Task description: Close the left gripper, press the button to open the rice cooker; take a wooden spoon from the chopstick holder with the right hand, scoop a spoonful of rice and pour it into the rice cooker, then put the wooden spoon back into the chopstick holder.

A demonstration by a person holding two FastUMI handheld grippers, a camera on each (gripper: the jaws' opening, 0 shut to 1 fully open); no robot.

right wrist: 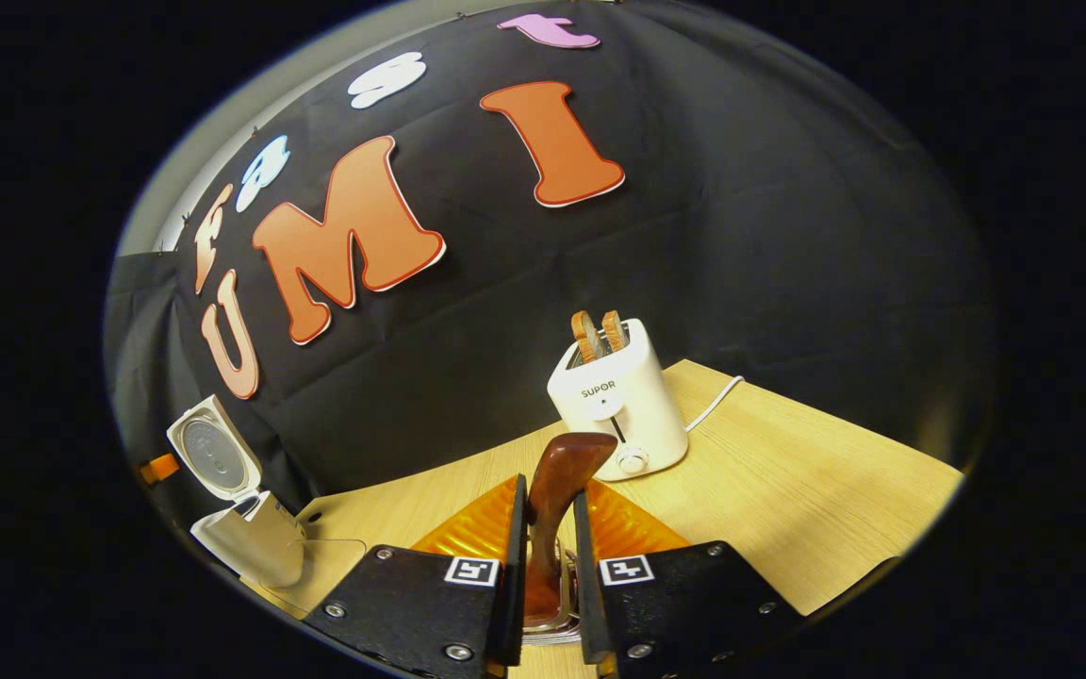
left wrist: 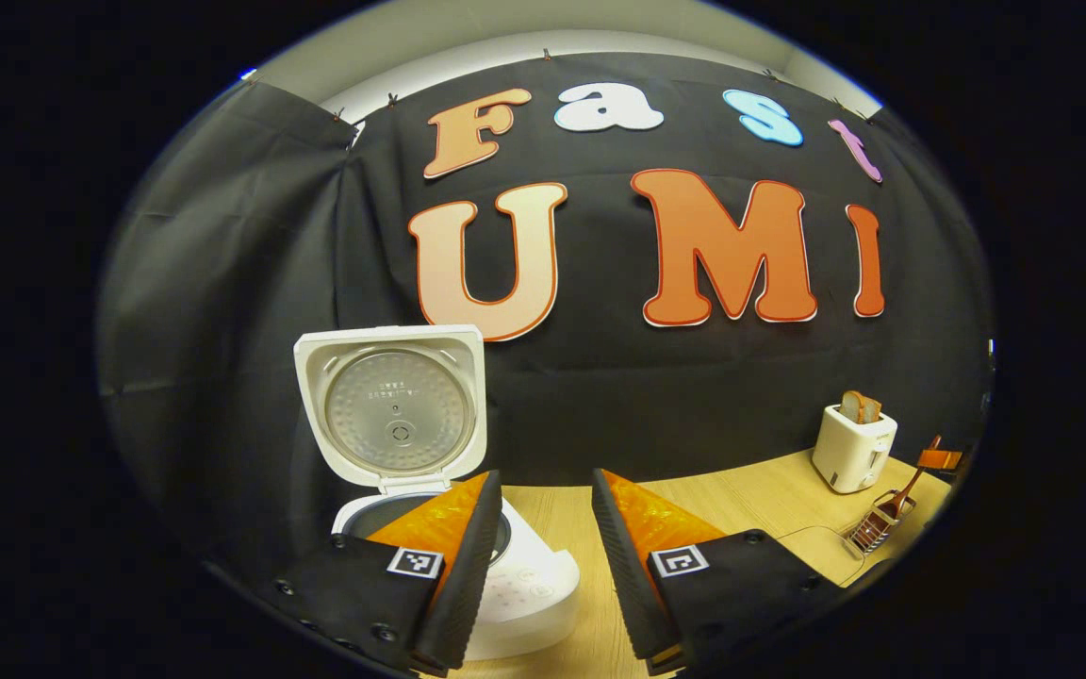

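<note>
The rice cooker [left wrist: 468, 575] stands lid-up, so the left claw [left wrist: 543, 566] hangs with fingers apart. The right claw [right wrist: 548, 566] is clamped on the wooden spoon [right wrist: 557, 490], apparently to lift it from the chopstick holder [left wrist: 875, 530].

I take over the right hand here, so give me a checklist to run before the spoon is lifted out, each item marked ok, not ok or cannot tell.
1. Rice cooker lid up: ok, it stands open above the pot.
2. Right claw on the wooden spoon: ok, both fingers close against the handle.
3. Spoon bowl free inside the chopstick holder: cannot tell, the right claw's fingers hide it.
4. Left claw out of the way: ok, open, in front of the cooker, nothing in it.
5. Toaster apart from the spoon: ok, it stands behind it on the table.
6. Rice to scoop: cannot tell.
</note>
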